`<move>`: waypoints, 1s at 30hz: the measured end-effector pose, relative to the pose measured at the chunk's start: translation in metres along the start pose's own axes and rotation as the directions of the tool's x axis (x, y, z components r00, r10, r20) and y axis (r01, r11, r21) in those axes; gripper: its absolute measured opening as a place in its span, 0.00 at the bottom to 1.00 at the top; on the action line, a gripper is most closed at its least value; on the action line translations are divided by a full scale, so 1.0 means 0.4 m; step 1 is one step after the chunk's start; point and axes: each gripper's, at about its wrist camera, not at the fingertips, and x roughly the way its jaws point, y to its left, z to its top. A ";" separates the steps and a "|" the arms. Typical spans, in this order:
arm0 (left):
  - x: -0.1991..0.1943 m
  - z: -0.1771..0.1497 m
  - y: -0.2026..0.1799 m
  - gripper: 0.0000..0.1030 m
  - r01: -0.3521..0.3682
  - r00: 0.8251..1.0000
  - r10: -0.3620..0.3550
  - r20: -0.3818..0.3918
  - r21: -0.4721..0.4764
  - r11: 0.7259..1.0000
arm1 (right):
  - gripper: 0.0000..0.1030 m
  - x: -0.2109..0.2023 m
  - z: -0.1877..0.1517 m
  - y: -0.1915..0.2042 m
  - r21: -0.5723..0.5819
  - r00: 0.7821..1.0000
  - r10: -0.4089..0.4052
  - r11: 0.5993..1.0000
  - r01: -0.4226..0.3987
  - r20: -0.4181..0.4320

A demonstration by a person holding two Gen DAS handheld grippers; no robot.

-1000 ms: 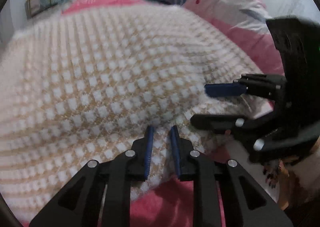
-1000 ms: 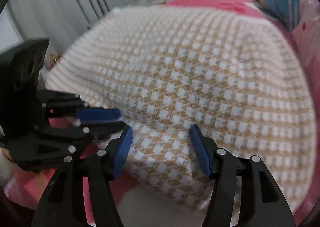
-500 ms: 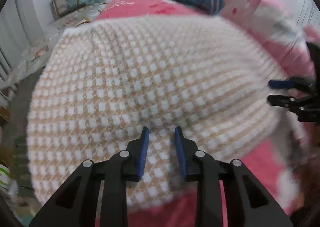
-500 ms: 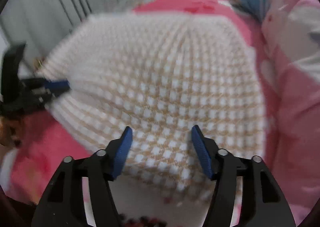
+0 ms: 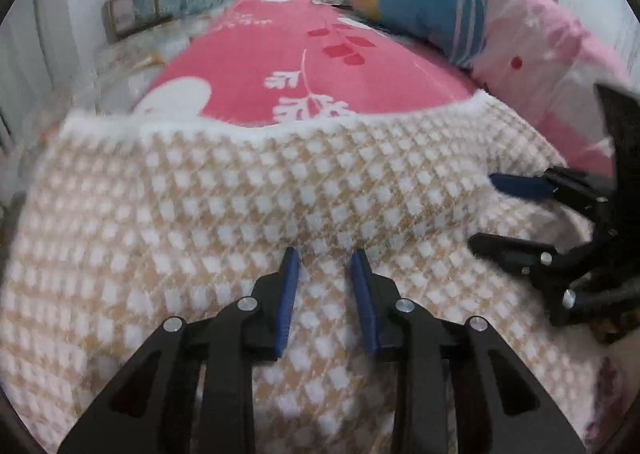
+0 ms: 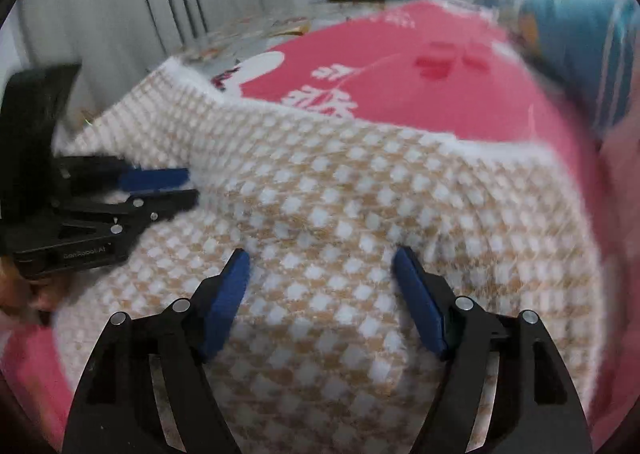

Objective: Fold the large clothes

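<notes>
Where it lies on pink bedding (image 5: 256,66), checked tan-and-white fuzzy knit (image 5: 224,214), white-edged

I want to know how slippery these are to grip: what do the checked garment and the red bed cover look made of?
The checked garment looks like fuzzy, thick knit, likely wool or acrylic: soft raised nap, fluffy white edge. The red bed cover looks like smooth, matte printed woven fabric; fibre uncertain.
</notes>
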 end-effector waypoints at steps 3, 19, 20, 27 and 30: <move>-0.005 0.023 0.014 0.28 0.039 0.999 -0.039 -0.032 -0.010 0.999 | 0.67 -0.018 -0.004 -0.007 0.002 1.000 0.008 1.000 -0.008 -0.007; 0.011 0.032 0.126 0.28 -0.032 0.999 0.030 -0.029 -0.075 0.997 | 0.70 0.027 0.015 -0.200 0.223 0.998 0.043 0.974 -0.030 -0.050; 0.007 0.037 0.130 0.28 -0.019 0.999 0.016 -0.041 -0.086 0.996 | 0.70 0.020 0.017 -0.205 0.233 0.997 0.054 0.972 -0.040 -0.053; -0.161 0.129 0.072 0.26 0.073 0.993 -0.066 0.099 -0.071 0.995 | 0.56 -0.096 0.151 -0.108 0.184 0.994 0.048 0.981 -0.066 0.099; -0.097 0.149 0.010 0.26 0.116 0.993 -0.115 0.027 -0.019 0.993 | 0.58 -0.039 0.170 -0.055 0.117 0.997 0.064 0.991 -0.067 0.030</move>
